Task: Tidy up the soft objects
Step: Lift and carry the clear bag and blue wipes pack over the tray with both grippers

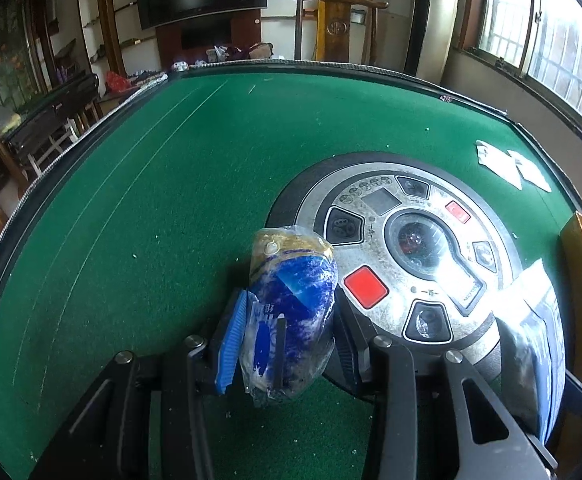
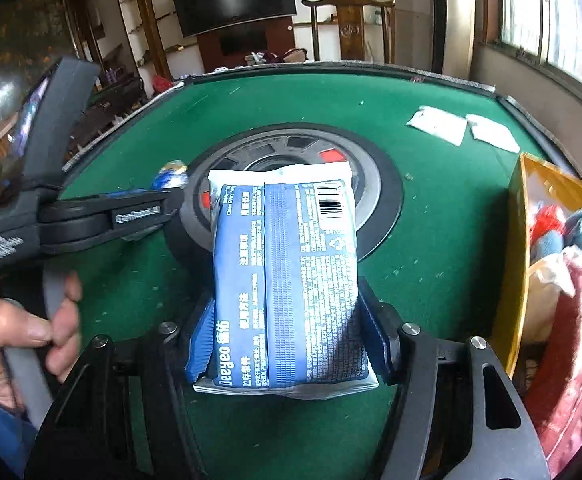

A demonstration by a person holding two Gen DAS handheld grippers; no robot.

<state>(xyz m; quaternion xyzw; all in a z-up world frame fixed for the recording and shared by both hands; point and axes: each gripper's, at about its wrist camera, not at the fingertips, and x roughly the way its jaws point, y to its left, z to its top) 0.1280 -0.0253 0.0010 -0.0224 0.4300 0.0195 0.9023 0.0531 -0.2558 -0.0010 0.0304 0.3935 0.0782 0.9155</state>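
Tongs on the left clamp a blue-and-gold soft packet; right tongs grip a blue wipes pack, both lifted over the table, presumably bound for the yellow box rightward.

In my left claw is a small packet, just left of the round panel in the desk middle. My right claw has a wipes pack. At the right is a box with soft things; two flat sachets lie far right.
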